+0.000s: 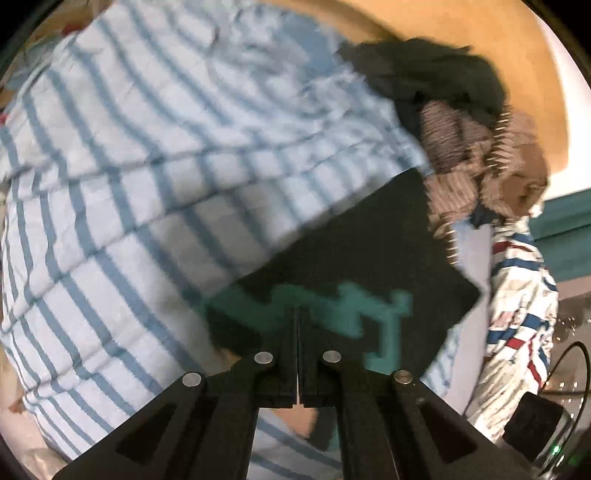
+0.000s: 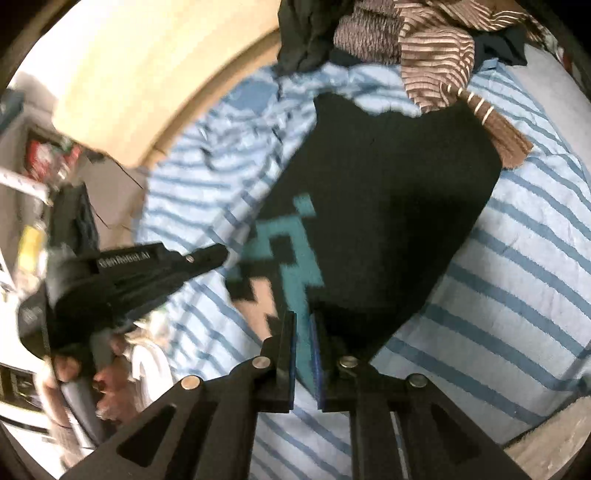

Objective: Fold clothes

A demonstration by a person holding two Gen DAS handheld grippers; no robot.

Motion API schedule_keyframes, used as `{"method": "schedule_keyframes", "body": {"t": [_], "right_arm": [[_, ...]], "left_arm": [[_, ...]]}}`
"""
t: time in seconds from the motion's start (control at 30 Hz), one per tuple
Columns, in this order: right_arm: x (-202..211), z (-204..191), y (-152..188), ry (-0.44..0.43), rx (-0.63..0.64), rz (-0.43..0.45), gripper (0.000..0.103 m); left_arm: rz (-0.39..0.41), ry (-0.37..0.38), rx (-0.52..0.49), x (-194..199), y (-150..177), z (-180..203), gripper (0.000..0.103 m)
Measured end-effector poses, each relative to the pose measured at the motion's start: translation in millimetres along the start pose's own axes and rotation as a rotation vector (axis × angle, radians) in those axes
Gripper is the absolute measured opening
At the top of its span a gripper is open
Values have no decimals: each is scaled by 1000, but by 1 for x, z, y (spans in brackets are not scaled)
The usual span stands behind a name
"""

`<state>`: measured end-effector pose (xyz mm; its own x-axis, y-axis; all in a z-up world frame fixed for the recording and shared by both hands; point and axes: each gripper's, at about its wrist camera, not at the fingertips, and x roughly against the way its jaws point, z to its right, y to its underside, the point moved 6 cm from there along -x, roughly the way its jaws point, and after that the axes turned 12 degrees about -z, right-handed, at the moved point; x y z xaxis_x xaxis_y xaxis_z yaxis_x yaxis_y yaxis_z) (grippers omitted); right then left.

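Two grippers, left (image 1: 297, 314) and right (image 2: 303, 321), pinch our black knit garment (image 2: 388, 221) at its near hem, fingers closed on cloth, its length running away across the striped bedspread (image 2: 517, 258).

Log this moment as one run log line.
step: folding | left gripper: shut on black garment | right gripper: shut on black garment | surface: striped bedsheet

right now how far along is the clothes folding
Early. Nothing looks folded yet. In hand: the black knit garment with teal pattern, pinched at its near edge by the right tool and the left tool, over the blue-striped white bedspread. Left: the crumpled brown striped garment and dark clothes behind.
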<state>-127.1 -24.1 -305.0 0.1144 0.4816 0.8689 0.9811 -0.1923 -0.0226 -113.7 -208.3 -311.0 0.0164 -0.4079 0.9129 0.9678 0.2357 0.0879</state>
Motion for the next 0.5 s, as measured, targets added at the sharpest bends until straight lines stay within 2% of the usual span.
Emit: {"method": "schedule_keyframes", "body": {"t": [0.07, 0.1, 0.17, 0.3, 0.37, 0.43, 0.5], "right_arm": [[-19, 11, 3, 45, -17, -33, 2], [-27, 17, 5, 48, -23, -47, 1], [-41, 28, 8, 8, -53, -76, 0], [-33, 29, 8, -49, -54, -58, 0], [-17, 27, 5, -78, -41, -48, 6], [16, 31, -2, -66, -23, 19, 13], [45, 39, -14, -40, -20, 92, 14]], "left_arm": [[-30, -3, 23, -19, -3, -8, 2], [-40, -6, 34, -29, -3, -11, 2], [-37, -22, 50, -39, -3, -14, 3], [19, -16, 45, -23, 2, -9, 2], [54, -7, 44, -10, 7, -6, 2], [88, 39, 22, 10, 21, 5, 2], [92, 87, -37, 22, 40, 25, 2]]}}
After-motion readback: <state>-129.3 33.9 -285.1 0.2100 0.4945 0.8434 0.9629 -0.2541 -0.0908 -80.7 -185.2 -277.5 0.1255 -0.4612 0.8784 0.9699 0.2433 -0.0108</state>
